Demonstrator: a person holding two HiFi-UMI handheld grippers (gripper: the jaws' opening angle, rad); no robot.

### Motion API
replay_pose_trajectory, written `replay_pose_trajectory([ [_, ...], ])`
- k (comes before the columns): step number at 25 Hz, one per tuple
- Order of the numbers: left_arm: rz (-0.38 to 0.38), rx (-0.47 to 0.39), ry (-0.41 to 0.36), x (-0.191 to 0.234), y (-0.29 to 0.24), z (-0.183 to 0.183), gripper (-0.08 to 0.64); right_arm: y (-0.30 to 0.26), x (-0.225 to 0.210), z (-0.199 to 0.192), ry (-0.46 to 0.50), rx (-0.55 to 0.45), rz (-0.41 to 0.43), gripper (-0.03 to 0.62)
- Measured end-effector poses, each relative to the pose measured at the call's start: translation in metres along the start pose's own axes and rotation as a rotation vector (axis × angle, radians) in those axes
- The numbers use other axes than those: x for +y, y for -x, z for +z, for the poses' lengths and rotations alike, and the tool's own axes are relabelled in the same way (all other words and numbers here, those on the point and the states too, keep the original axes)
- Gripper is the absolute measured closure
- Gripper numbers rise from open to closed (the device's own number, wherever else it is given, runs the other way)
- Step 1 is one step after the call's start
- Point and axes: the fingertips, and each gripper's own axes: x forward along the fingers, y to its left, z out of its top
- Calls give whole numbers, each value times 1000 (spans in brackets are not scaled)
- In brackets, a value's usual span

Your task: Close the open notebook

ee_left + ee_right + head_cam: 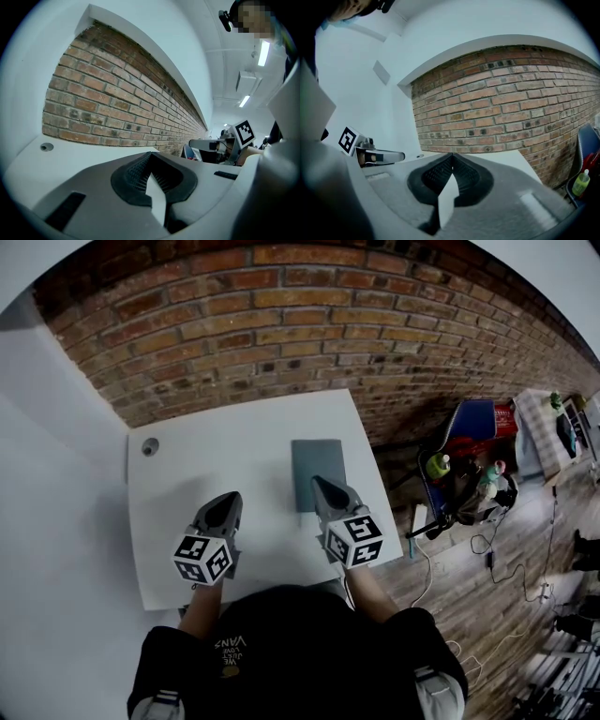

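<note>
Before you stands a white table, its far edge close to a red brick wall; a round grey cable port sits in the table's far left corner. On your left rises a plain white wall. Right of the table lies a wooden plank floor, with a blue chair, a green bottle just beside it, and loose cables trailing over the boards. In your left gripper view, strip lights glow on the ceiling.
</note>
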Motion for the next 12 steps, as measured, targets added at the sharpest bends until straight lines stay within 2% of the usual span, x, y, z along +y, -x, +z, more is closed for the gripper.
replay_pose_trajectory([
  [12, 0, -10, 6, -1, -1, 5, 548, -3, -3, -1, 10, 16, -11, 595],
])
